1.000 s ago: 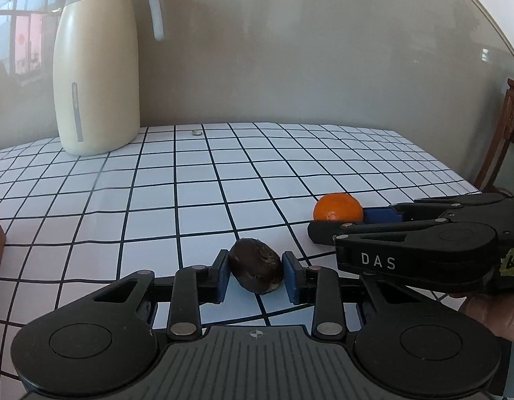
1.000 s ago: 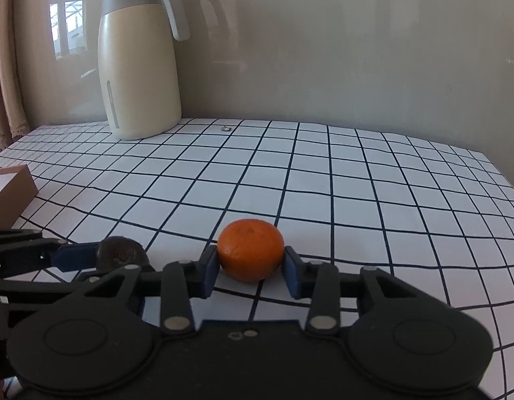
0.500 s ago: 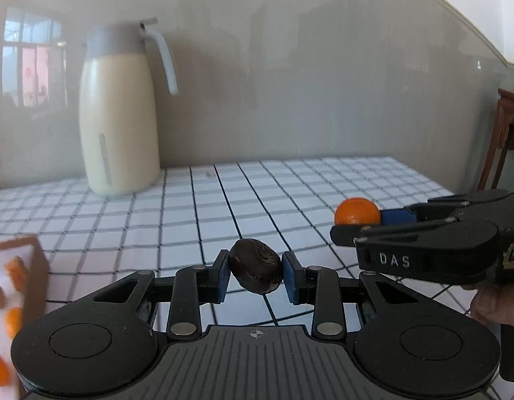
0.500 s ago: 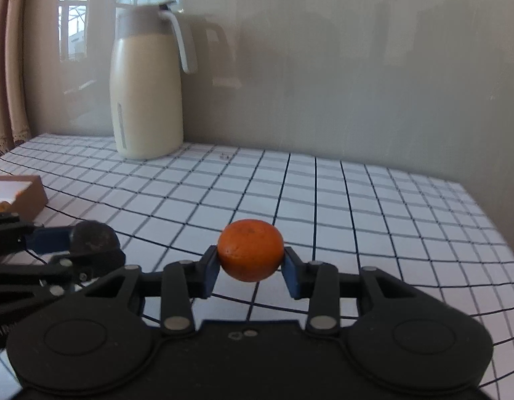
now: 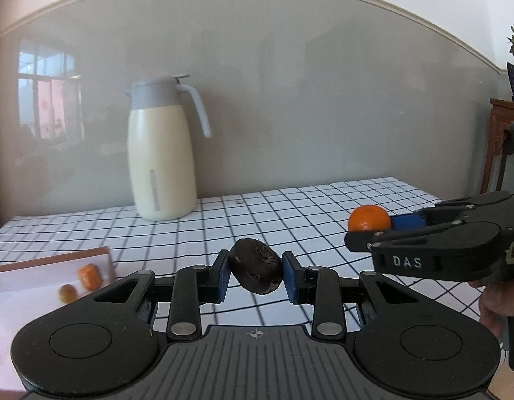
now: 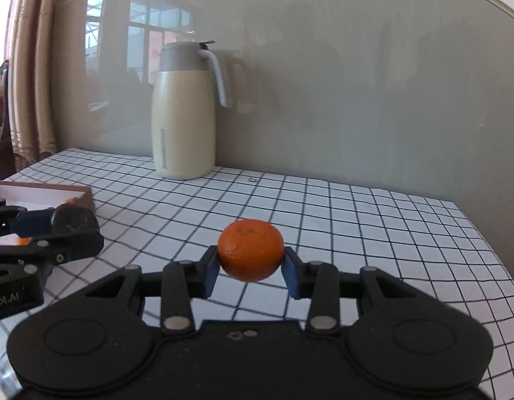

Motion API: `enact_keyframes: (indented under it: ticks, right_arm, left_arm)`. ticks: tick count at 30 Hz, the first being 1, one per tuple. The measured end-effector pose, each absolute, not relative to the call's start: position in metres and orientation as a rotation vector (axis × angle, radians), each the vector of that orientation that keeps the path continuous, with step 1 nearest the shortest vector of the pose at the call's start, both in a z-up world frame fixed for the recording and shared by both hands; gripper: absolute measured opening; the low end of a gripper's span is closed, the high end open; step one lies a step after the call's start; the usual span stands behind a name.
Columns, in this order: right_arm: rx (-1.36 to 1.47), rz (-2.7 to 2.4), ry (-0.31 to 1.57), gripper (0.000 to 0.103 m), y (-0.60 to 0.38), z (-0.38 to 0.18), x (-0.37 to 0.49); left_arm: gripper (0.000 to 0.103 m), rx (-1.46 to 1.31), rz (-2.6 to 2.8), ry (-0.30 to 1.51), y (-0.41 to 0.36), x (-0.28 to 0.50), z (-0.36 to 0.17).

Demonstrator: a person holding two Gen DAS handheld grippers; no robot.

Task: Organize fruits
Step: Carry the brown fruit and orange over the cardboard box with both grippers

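Note:
My left gripper (image 5: pixel 256 273) is shut on a dark brown round fruit (image 5: pixel 256 266) and holds it above the checkered table (image 5: pixel 290 213). My right gripper (image 6: pixel 251 266) is shut on an orange mandarin (image 6: pixel 251 254), also lifted off the table. In the left wrist view the right gripper with the mandarin (image 5: pixel 369 218) is at the right. In the right wrist view the left gripper with the dark fruit (image 6: pixel 72 220) is at the left. A brown-walled box with a white inside (image 5: pixel 50 266) lies at the left and holds small orange fruits (image 5: pixel 87 275).
A cream thermos jug (image 5: pixel 163 153) with a grey lid stands at the back of the table against the grey wall. A small ring (image 6: pixel 253 179) lies near it. The table's right edge (image 6: pixel 490 250) is close. A wooden chair (image 5: pixel 500 140) stands at the right.
Both grippers rose off the table with their fruits held. The views tilted up and swung left, so the box with orange fruits came into view at the left.

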State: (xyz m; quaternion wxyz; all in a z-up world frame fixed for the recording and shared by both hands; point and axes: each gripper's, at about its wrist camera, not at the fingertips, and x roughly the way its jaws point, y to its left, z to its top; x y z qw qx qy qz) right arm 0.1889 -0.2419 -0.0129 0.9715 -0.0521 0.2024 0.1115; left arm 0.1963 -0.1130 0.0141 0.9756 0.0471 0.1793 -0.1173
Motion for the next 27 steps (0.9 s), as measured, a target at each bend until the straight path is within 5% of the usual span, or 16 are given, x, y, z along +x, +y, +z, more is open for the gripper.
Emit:
enact_keyframes:
  ticks: [27]
  right_arm:
    - [-0.182,0.516,0.285,0.032,-0.125,0.010,0.142]
  left_arm:
    - [0.033,0.073,0.037,0.303,-0.009,0.128,0.025]
